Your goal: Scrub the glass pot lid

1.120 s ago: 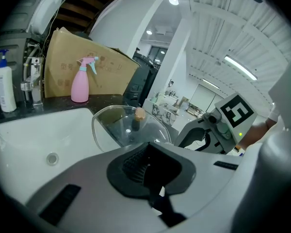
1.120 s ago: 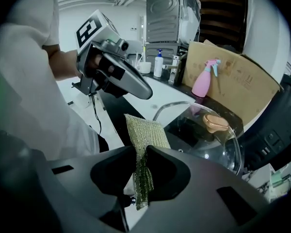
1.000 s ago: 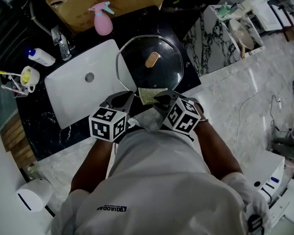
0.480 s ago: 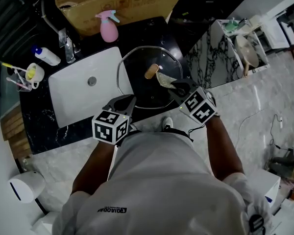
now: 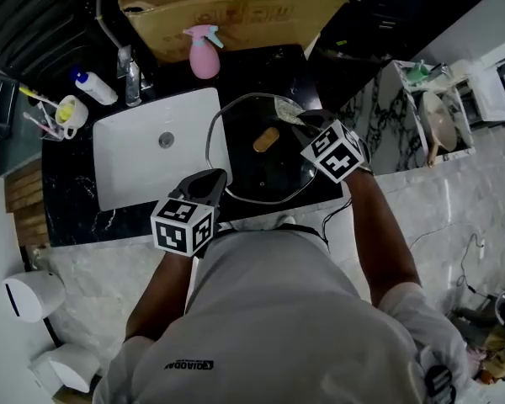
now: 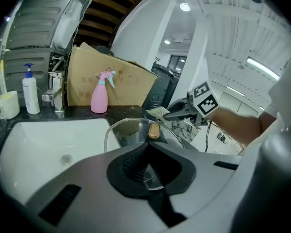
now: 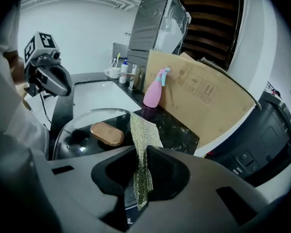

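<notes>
**A:** Gold-green mesh is what the right gripper (image 7: 138, 152) has. Its jaws are pinched on a scrub cloth (image 7: 141, 130), and the free end stands out past the tips.

**B:** And where is that over the glass pot lid (image 5: 252, 171)?

**A:** From the head view, the right gripper (image 5: 307, 118) is at about one o'clock on the lid, with the cloth (image 5: 284, 108) over the far rim. I cannot tell whether it presses on the glass.

**B:** The left gripper (image 5: 215, 175)?

**A:** At about eight o'clock on the lid. In its own view the left gripper (image 6: 146, 147) has its jaws closed on the near rim of the lid (image 6: 131, 130).

**B:** How does the lid lie?

**A:** Knob (image 5: 265, 139) up, on the black counter (image 5: 67, 200). Its nine o'clock edge overlaps the white sink (image 5: 135, 167).

**B:** What is around it?

**A:** A pink spray bottle (image 5: 204, 55) is at eleven o'clock from the lid, in front of a cardboard box (image 5: 227, 11). The faucet (image 5: 133, 74) stands at the sink's far edge. Further out toward ten o'clock are a white pump bottle (image 5: 95, 88) and a cup of toothbrushes (image 5: 70, 112).
</notes>
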Motion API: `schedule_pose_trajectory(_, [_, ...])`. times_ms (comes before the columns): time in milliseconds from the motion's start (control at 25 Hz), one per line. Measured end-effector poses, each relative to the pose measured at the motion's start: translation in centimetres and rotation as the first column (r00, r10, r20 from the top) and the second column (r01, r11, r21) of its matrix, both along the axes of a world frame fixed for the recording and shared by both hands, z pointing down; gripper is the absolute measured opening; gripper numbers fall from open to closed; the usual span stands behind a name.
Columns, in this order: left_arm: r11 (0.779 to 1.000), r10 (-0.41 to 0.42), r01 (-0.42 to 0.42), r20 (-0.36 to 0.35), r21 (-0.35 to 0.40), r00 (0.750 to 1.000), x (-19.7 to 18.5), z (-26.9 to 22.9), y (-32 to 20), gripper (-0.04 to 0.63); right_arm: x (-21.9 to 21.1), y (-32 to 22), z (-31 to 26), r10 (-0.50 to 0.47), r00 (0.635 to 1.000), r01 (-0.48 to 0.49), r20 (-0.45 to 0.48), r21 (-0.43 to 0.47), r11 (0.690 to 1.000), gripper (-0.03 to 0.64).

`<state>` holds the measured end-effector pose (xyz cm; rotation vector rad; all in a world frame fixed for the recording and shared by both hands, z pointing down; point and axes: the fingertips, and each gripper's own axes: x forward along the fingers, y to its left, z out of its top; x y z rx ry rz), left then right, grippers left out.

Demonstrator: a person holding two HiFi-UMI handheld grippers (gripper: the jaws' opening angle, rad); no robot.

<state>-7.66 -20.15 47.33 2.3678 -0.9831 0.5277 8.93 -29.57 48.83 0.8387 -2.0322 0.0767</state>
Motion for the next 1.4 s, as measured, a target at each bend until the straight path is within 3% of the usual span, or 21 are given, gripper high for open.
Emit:
schedule_pose_trajectory(320, [0.991, -0.131, 0.131, -0.005, 0.006, 0.991, -1.2, -0.3, -0.7, 0.012, -1.8, -5.8, 3.1, -0.146, 0.981, 0.142, -0.132, -0.033, 0.989, 0.087])
schedule_pose_trajectory(680, [0.974, -0.228, 0.228, -0.012, -0.005, 0.974, -2.2, 0.4, 0.0, 0.012, -2.7, -7.1, 5.8, -0.227, 0.959, 0.214, -0.170, -0.090, 0.973, 0.087])
schedule_pose_trajectory(1400, [0.985, -0.172, 0.172, -0.036, 0.003, 0.984, -0.6, 0.2, -0.2, 0.012, -2.3, -2.8, 5.6, -0.351, 0.920, 0.336, -0.174, -0.114, 0.935, 0.089])
